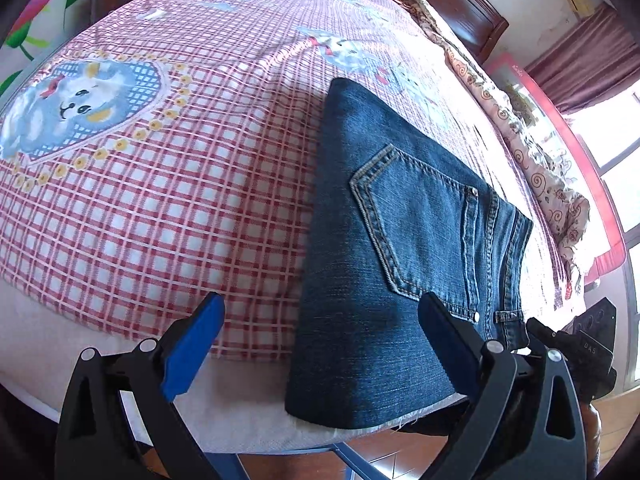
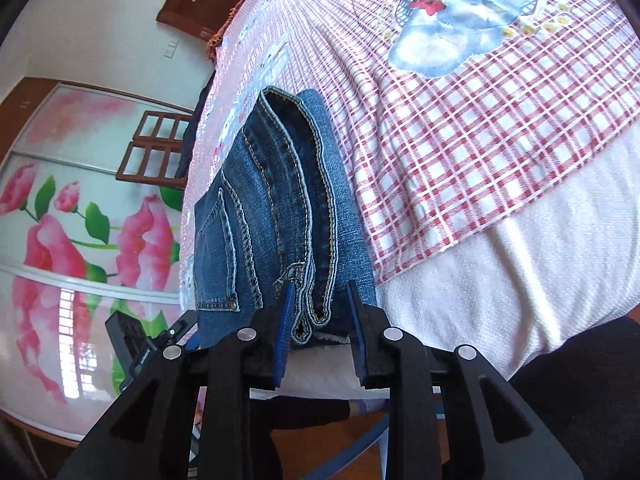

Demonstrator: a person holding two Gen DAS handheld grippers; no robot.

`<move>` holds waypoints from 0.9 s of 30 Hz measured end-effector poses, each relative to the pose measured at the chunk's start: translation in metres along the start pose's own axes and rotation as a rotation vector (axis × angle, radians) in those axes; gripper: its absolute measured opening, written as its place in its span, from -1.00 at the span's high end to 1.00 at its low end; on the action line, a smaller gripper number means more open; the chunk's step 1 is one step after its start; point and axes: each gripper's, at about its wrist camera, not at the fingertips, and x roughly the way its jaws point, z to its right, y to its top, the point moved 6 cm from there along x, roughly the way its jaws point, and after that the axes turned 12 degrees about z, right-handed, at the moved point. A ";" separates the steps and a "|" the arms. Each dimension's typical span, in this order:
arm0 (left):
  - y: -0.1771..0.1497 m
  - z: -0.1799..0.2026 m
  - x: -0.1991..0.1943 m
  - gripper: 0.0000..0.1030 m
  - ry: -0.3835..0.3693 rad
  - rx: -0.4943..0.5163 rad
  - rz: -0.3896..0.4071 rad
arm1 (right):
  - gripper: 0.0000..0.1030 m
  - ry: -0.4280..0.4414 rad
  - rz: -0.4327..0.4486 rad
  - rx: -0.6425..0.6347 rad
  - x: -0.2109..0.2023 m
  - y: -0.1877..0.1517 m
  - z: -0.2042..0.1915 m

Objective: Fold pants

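Folded blue jeans (image 1: 384,256) lie on the bed near its front edge, back pocket up. In the left wrist view my left gripper (image 1: 320,344) is open wide; its right finger (image 1: 448,344) lies over the jeans' near end, its left finger (image 1: 192,344) over the sheet. In the right wrist view the jeans (image 2: 280,208) show their stacked waistband edges. My right gripper (image 2: 320,320) stands partly open at that waistband end, one finger on each side of the layers, not pressing them. The right gripper also shows in the left wrist view (image 1: 576,344) beside the jeans.
The bed carries a red-and-white checked sheet (image 1: 168,208) with a blue bear print. A floral blanket (image 1: 532,160) lies along the far side. A wooden headboard (image 1: 468,4) is behind. A flowered wardrobe door (image 2: 72,248) stands beside the bed.
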 end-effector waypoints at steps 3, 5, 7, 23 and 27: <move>0.009 -0.006 -0.016 -0.88 -0.080 -0.089 0.048 | 0.52 0.058 0.047 0.044 -0.014 0.006 -0.003; 0.013 0.004 -0.024 -0.88 -0.161 -0.104 0.074 | 0.52 0.141 0.038 0.064 -0.014 0.004 -0.015; 0.013 0.024 -0.027 -0.88 -0.238 -0.067 0.088 | 0.52 0.226 0.008 0.091 -0.007 -0.004 -0.028; -0.016 0.061 0.015 -0.89 -0.209 0.150 -0.030 | -0.12 -0.104 0.107 -0.189 -0.011 0.011 -0.025; -0.016 0.061 0.016 -0.90 -0.197 0.163 -0.036 | -0.18 -0.203 0.141 -0.336 -0.008 0.032 -0.027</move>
